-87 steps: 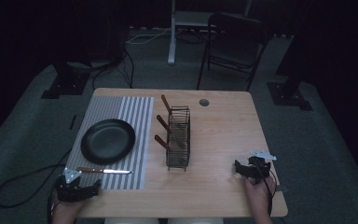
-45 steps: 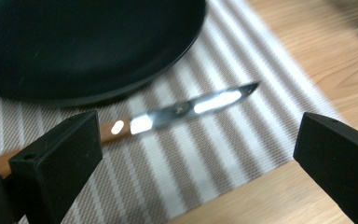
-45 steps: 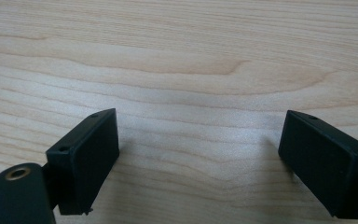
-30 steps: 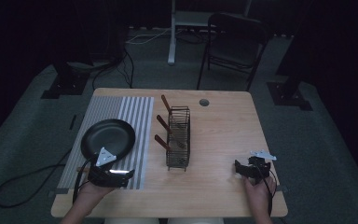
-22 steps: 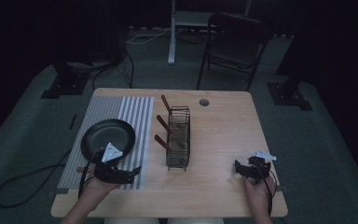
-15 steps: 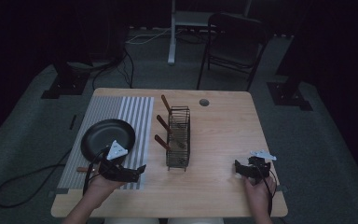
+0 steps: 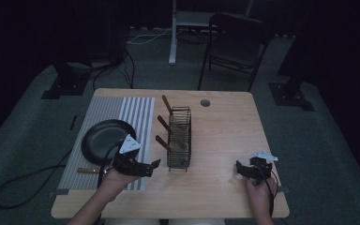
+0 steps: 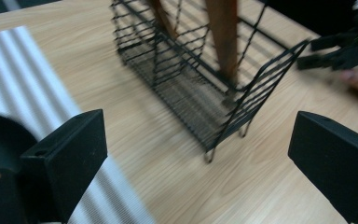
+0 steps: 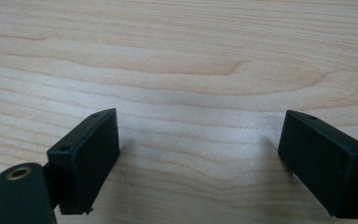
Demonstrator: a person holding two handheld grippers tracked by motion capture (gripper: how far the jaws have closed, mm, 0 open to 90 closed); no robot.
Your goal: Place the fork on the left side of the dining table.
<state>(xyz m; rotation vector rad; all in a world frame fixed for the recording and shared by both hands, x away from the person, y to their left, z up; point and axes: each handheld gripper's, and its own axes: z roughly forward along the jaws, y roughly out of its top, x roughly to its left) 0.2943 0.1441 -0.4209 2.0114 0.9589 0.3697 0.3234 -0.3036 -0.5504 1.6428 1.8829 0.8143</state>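
Wood table (image 7: 225, 140) sits on grey carpet in a dark room, wire rack (image 7: 179, 138) mid-table beside the striped mat (image 7: 122, 110). I've swung my left gripper (image 7: 153, 165) from the frying pan (image 7: 104, 140) toward the rack, jaws spread; right gripper (image 7: 239, 168) rests unmoved near the front edge, jaws spread.

Left tongs (image 7: 153, 164) now off the knife, nearer the rack (image 7: 179, 138).

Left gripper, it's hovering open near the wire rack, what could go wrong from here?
1. The left gripper sits close to the wire rack; a push forward might knock the light rack or its wooden-handled utensils.
2. The knife lies by the left hand, near the pan; the forearm could sweep it aside.
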